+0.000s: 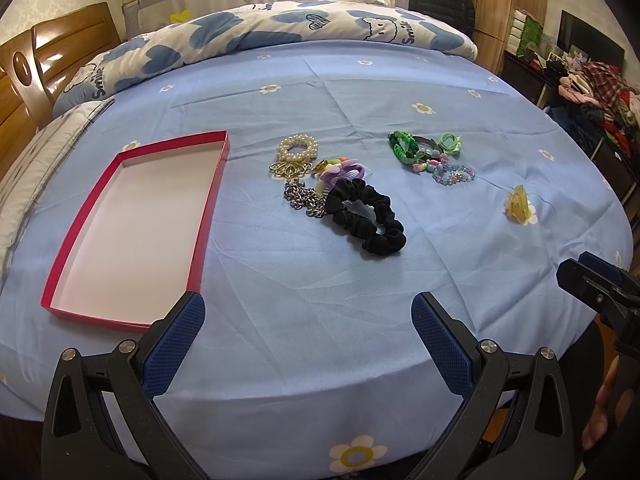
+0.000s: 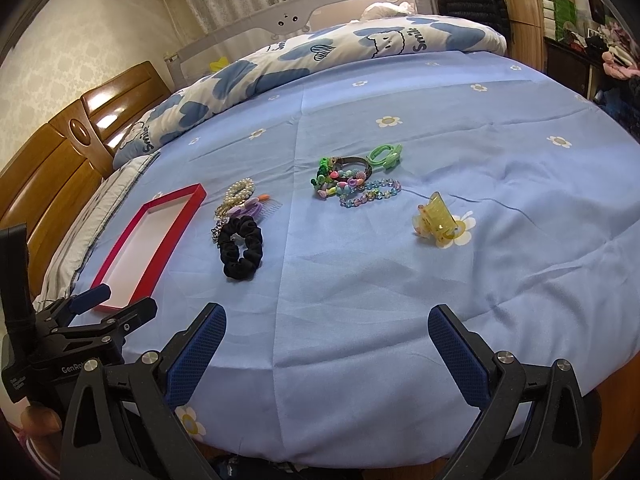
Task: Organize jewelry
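Jewelry lies spread on the bed (image 1: 360,280), on a light blue sheet with small flowers, and nothing of it is yet in the red box (image 1: 132,224) that waits empty at the left side. Nearest to the box is one heap: a pearl bracelet (image 1: 298,148), a gold ornament (image 1: 290,169) touching it, a metal chain (image 1: 304,198), some purple hair pieces (image 1: 348,170) and a black scrunchie (image 1: 368,216) that rests partly on the chain. Further right is a second heap with a green bracelet (image 1: 402,146), a green hair tie (image 1: 450,143) and a string of pastel beads (image 1: 454,174). A yellow hair clip (image 2: 438,220) lies alone, well apart from both heaps and closest to the right side. The left gripper (image 1: 308,320) hangs over the near edge of the bed with its jaws wide apart and holds nothing; the right gripper (image 2: 326,334) is the same, wide apart and empty. I think the box is placed with its open side up so that pieces can be dropped in from above, and the task has hardly begun. The left gripper is nearer to the box and the first heap, so the scrunchie seems an easy first piece; being soft, it should squeeze well.
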The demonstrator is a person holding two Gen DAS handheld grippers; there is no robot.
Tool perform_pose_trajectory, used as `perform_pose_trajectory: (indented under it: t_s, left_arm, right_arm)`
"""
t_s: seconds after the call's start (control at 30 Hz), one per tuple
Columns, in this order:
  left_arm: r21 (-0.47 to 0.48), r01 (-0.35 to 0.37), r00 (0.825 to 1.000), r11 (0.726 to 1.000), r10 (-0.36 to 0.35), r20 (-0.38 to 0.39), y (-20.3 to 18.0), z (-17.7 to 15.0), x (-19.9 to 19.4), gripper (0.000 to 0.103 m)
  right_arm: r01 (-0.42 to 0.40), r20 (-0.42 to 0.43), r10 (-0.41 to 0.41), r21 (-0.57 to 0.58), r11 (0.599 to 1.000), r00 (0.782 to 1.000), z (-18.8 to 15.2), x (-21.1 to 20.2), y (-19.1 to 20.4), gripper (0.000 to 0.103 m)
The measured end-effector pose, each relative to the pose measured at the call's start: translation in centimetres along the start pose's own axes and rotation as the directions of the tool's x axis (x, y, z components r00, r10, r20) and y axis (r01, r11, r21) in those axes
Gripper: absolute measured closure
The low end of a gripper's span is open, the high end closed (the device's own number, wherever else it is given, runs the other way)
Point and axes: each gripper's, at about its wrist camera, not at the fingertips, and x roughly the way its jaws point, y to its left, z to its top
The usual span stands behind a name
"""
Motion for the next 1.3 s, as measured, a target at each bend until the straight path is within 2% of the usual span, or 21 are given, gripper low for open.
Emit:
perform_pose_trajectory:
  t_s: [0.27, 0.7, 0.8, 0.87, 0.9, 0.97, 1.03, 1.1, 1.23, 1.3]
  left_arm:
    - [-0.007, 0.012, 1.0, 1.0, -0.013, -0.024, 0.2, 0.4, 0.9, 0.0]
    - [-0.022, 0.09, 0.994, 0.996, -0.091, -0.066, -1.0, 3.2, 4.5, 0.0]
    - [-0.028, 0.096, 0.991, 0.995, -0.098, -0.09, -1.4, 3.9, 6.0, 0.0]
    - [-0.043, 0.107, 0.988, 0.993, -0.111, -0.111, -1.5, 4.3, 7.0, 0.0]
    - [-0.051, 0.111, 0.985, 0.992, -0.117, -0.125, -1.6, 4.5, 7.8, 0.0]
    - [-0.061, 0.113, 0.981, 0.992, -0.121, -0.149, -1.7, 4.8, 9.0, 0.004]
    - [-0.071, 0.121, 0.977, 0.99, -0.132, -0.167, -1.9, 4.9, 9.9, 0.006]
    - [-0.076, 0.121, 0.974, 0.99, -0.133, -0.183, -2.1, 5.0, 10.9, 0.015]
    - [-0.088, 0.139, 0.965, 0.986, -0.155, -0.21, -2.3, 5.1, 12.0, 0.028]
    - [-0.083, 0.145, 0.965, 0.986, -0.159, -0.21, -2.4, 5.2, 12.0, 0.039]
  right_arm:
    - [0.025, 0.0, -0.025, 0.018, 1.0, 1.0, 0.1, 0.4, -1.1, 0.001]
    - [0.044, 0.02, -0.044, 0.03, 0.999, 0.999, 2.4, 2.2, -5.1, 0.003]
    - [0.052, 0.026, -0.053, 0.033, 0.998, 0.998, 3.4, 3.2, -6.1, 0.01]
    - [0.063, 0.023, -0.064, 0.042, 0.997, 0.998, 4.0, 4.0, -6.9, 0.021]
    - [0.074, 0.018, -0.075, 0.044, 0.996, 0.997, 4.3, 4.5, -7.3, 0.024]
    - [0.083, 0.003, -0.084, 0.045, 0.996, 0.996, 5.0, 5.4, -8.0, 0.029]
    - [0.095, -0.001, -0.095, 0.034, 0.995, 0.995, 5.3, 6.1, -8.3, 0.029]
    - [0.102, -0.013, -0.102, 0.017, 0.995, 0.995, 5.6, 6.9, -8.6, 0.031]
    - [0.096, -0.049, -0.096, -0.001, 0.995, 0.994, 5.8, 8.5, -8.9, 0.049]
    - [0.095, -0.067, -0.095, -0.001, 0.995, 0.993, 5.8, 9.1, -9.0, 0.055]
